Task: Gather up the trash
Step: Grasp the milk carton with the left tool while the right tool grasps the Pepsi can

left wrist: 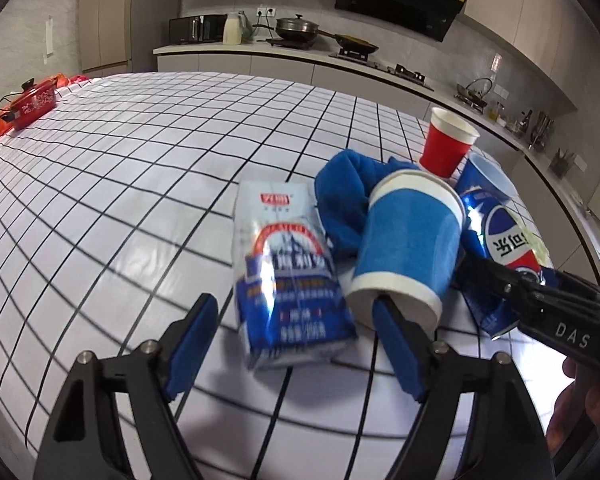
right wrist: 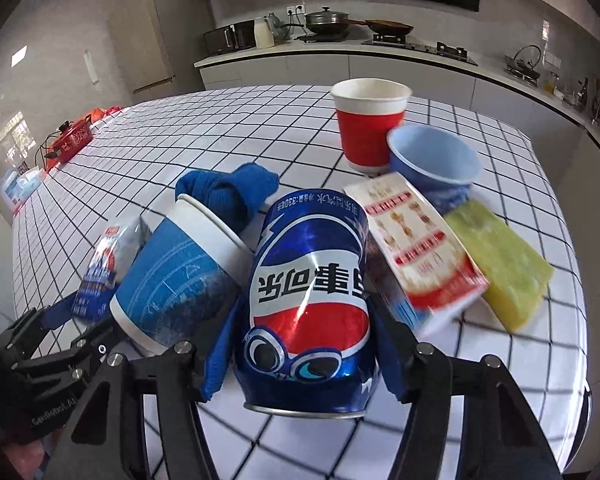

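Trash on checked table [right wrist: 220,128]: three cups, one can [right wrist: 308,296], two packets.

A dented blue cola can [right wrist: 308,300] lies on its side between a toppled blue paper cup [right wrist: 176,276] and a red-white carton [right wrist: 416,248] — all crowded together.

Wrist views close, angled down, shared table [left wrist: 120,184]

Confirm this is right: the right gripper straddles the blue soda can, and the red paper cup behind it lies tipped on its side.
One thing is wrong: the red paper cup stands upright, mouth up, as the right wrist view shows. The right gripper does straddle the blue soda can.
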Tool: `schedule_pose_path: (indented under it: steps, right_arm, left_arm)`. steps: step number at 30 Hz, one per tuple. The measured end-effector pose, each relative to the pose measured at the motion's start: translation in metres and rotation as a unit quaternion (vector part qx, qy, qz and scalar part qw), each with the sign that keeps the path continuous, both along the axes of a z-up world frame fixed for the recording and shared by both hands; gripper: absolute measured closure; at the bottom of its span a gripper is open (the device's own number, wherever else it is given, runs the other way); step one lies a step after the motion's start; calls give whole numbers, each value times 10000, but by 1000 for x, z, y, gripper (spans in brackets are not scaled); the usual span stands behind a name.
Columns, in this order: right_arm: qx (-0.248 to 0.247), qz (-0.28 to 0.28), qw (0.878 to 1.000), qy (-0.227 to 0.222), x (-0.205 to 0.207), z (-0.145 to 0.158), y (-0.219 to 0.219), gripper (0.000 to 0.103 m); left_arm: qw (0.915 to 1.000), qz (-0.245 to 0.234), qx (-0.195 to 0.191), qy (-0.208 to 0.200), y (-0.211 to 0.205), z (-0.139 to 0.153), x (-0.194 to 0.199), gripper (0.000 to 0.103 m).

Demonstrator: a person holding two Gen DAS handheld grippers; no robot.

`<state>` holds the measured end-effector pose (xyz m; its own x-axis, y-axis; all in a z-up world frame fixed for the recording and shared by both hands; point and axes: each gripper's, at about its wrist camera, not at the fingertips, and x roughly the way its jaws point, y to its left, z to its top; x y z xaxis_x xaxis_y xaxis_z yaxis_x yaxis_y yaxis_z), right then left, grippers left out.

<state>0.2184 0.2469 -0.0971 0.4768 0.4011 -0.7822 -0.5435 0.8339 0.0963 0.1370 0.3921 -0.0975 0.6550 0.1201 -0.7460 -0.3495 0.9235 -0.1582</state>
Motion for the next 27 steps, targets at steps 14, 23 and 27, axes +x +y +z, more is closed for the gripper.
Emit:
schedule_pose_path:
  steps: [14, 23, 27]
  right_arm:
    - [184, 75, 9998, 64, 9, 5, 0, 39]
    - [256, 277, 9992, 115, -11, 10, -19, 41]
    - [341, 345, 9988, 60, -23, 12, -31, 42]
  left_arm:
    - [9998, 12, 63, 184, -3, -3, -9, 46]
    - [9999, 147, 81, -25, -15, 5, -35, 47]
    - [9995, 219, 167, -167, -25, 11, -45, 47]
